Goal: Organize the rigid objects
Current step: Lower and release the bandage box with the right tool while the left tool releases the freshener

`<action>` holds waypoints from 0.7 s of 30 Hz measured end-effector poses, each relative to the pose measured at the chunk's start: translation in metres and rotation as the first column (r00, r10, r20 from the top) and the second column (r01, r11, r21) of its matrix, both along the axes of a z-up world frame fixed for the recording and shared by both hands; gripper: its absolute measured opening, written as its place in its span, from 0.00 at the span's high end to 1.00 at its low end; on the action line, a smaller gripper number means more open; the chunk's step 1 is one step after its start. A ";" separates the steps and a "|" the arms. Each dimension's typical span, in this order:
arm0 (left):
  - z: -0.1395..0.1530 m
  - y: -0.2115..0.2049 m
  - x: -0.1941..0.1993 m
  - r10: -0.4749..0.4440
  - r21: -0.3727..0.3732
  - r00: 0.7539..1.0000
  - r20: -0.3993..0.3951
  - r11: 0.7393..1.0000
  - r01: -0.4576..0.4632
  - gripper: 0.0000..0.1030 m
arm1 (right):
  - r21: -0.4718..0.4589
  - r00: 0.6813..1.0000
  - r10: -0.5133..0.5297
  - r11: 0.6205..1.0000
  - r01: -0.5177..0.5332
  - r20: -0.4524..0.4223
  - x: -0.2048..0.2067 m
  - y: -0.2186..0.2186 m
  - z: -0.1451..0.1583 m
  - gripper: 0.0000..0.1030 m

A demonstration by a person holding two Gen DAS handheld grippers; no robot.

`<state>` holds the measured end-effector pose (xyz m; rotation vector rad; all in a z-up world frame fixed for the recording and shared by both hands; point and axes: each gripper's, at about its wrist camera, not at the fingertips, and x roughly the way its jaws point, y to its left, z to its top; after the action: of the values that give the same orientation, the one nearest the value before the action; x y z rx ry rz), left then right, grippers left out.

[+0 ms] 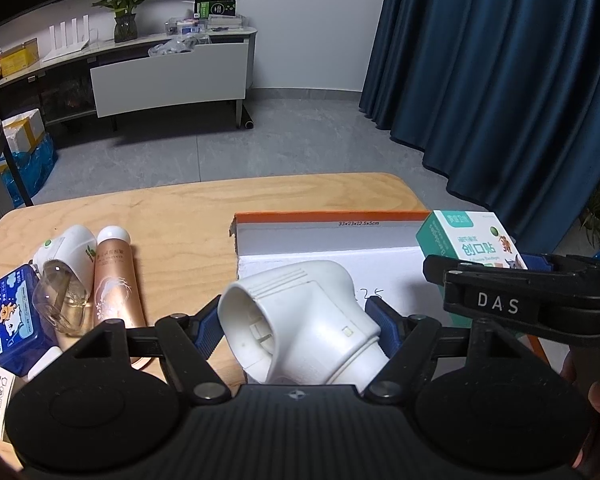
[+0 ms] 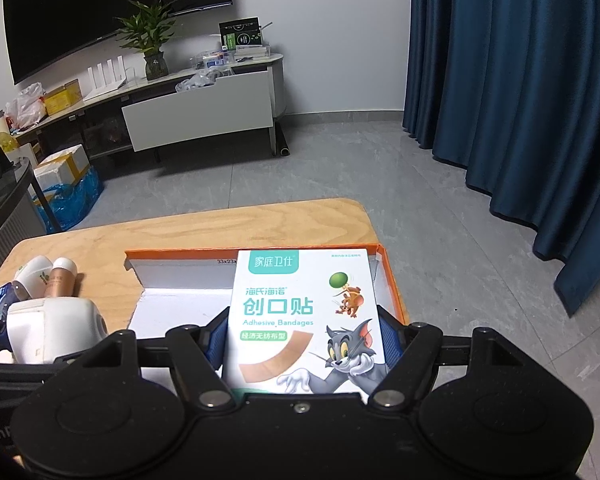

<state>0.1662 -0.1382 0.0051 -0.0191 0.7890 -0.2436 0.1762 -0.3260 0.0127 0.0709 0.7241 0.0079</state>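
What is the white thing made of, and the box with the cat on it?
The white thing looks like hard matte plastic: smooth moulded curves and ridges. The cat box looks like thin printed cardboard with a slight sheen: flat faces, sharp folded edges.

Grey tiled floor (image 2: 340,168) runs to a white far wall (image 2: 320,32). Blue curtains (image 2: 520,100) hang right; a low cabinet (image 2: 196,116), potted plant (image 2: 152,40) and dark screen (image 2: 100,8) stand far left.

A home living room: beyond the tongs, a large black wall-mounted television (image 2: 116,12) above a long white media console (image 2: 196,116).
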 end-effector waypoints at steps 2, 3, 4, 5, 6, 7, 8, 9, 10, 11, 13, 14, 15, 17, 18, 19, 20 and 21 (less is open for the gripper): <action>-0.001 0.000 0.001 -0.001 0.002 1.000 -0.002 1.000 0.001 0.27 | -0.001 1.000 0.001 1.000 -0.001 -0.003 0.003 0.001 0.000 0.18; -0.002 -0.001 0.002 -0.002 0.002 1.000 -0.003 1.000 0.003 0.27 | -0.003 1.000 0.001 1.000 -0.001 -0.004 0.004 0.001 0.000 0.18; -0.003 -0.001 0.002 -0.005 0.002 1.000 -0.004 1.000 0.005 0.27 | -0.005 1.000 0.000 1.000 0.000 -0.004 0.005 0.001 -0.001 0.18; -0.003 -0.001 0.003 -0.005 0.004 1.000 -0.006 1.000 0.005 0.27 | -0.005 1.000 -0.001 1.000 0.001 -0.004 0.005 0.000 -0.002 0.18; -0.004 -0.001 0.003 -0.006 0.004 1.000 -0.007 1.000 0.006 0.27 | -0.005 1.000 -0.001 1.000 0.001 -0.006 0.007 0.000 -0.002 0.18; -0.005 -0.001 0.003 -0.006 0.002 1.000 -0.009 1.000 0.006 0.27 | -0.005 1.000 -0.002 1.000 0.002 -0.008 0.007 0.000 -0.003 0.18; -0.006 -0.002 0.003 -0.007 0.001 1.000 -0.011 1.000 0.007 0.27 | -0.004 1.000 -0.002 1.000 0.002 -0.009 0.008 0.000 -0.004 0.18; -0.007 -0.002 0.004 -0.008 0.002 1.000 -0.012 1.000 0.008 0.27 | -0.005 1.000 -0.001 1.000 0.001 -0.010 0.009 0.000 -0.005 0.18; -0.007 -0.002 0.005 -0.008 0.002 1.000 -0.014 1.000 0.008 0.27 | -0.007 1.000 0.000 1.000 0.000 -0.012 0.010 0.000 -0.006 0.18; -0.008 -0.002 0.006 -0.008 0.002 1.000 -0.016 1.000 0.008 0.27 | -0.010 1.000 0.002 1.000 -0.002 -0.012 0.011 0.000 -0.007 0.18; -0.010 -0.002 0.008 -0.010 0.003 1.000 -0.019 1.000 0.010 0.27 | -0.011 1.000 0.004 1.000 -0.004 -0.013 0.013 -0.001 -0.008 0.18; -0.010 -0.003 0.009 -0.011 0.004 1.000 -0.020 1.000 0.011 0.27 | -0.010 1.000 0.005 1.000 -0.006 -0.010 0.014 -0.002 -0.008 0.17; -0.011 -0.003 0.010 -0.012 0.000 1.000 -0.020 1.000 0.012 0.27 | -0.011 1.000 0.008 1.000 -0.008 -0.002 0.013 -0.002 -0.008 0.16; -0.013 -0.004 0.011 -0.013 -0.002 1.000 -0.025 1.000 0.013 0.27 | -0.014 1.000 -0.007 1.000 0.007 0.012 0.011 -0.006 -0.006 0.14; -0.015 -0.004 0.012 -0.015 -0.002 1.000 -0.027 1.000 0.014 0.27 | -0.009 1.000 -0.015 1.000 0.015 0.015 0.009 -0.008 -0.005 0.14; -0.017 -0.005 0.013 -0.018 -0.004 0.999 -0.030 1.000 0.018 0.27 | -0.001 1.000 -0.018 1.000 0.018 0.019 0.007 -0.011 -0.003 0.14; -0.018 -0.007 0.014 -0.021 -0.005 0.999 -0.034 1.000 0.021 0.27 | 0.005 0.999 -0.023 1.000 0.022 0.024 0.005 -0.014 -0.002 0.14; -0.019 -0.009 0.015 -0.026 -0.006 0.999 -0.035 1.000 0.026 0.27 | 0.006 0.999 -0.032 0.999 0.032 0.031 0.002 -0.016 0.001 0.14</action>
<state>0.1815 -0.1472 -0.0140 -0.0178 0.8237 -0.2709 0.1779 -0.3424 0.0132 0.0871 0.6917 -0.0198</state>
